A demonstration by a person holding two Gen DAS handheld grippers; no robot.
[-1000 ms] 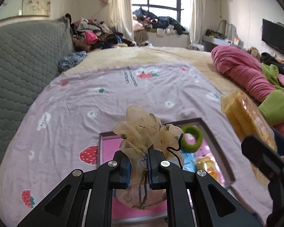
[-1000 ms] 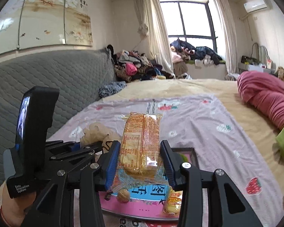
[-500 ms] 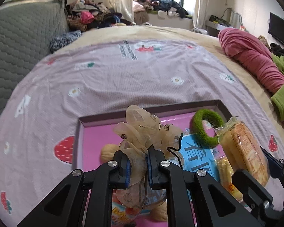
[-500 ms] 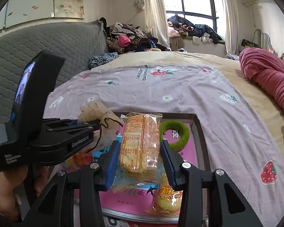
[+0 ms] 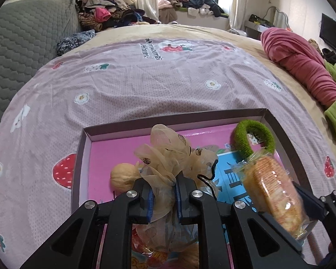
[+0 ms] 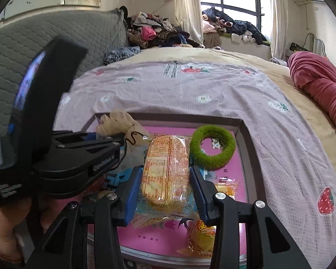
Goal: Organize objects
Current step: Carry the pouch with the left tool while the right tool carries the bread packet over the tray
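Observation:
A shallow box with a pink floor lies on the bed; it also shows in the right wrist view. My left gripper is shut on a beige gauze pouch and holds it over the box's left half. My right gripper is shut on a clear cracker pack over the box's middle; the pack also shows in the left wrist view. A green hair ring lies in the box's far right corner. A walnut and small yellow snack packets lie in the box.
The bed is covered with a lilac strawberry-print sheet. A grey quilted headboard stands at the left. A rolled pink blanket and green cloth lie at the right. A heap of clothes sits at the far end.
Both grippers have moved forward and down over the box, each still holding its item. The box now fills more of both views.

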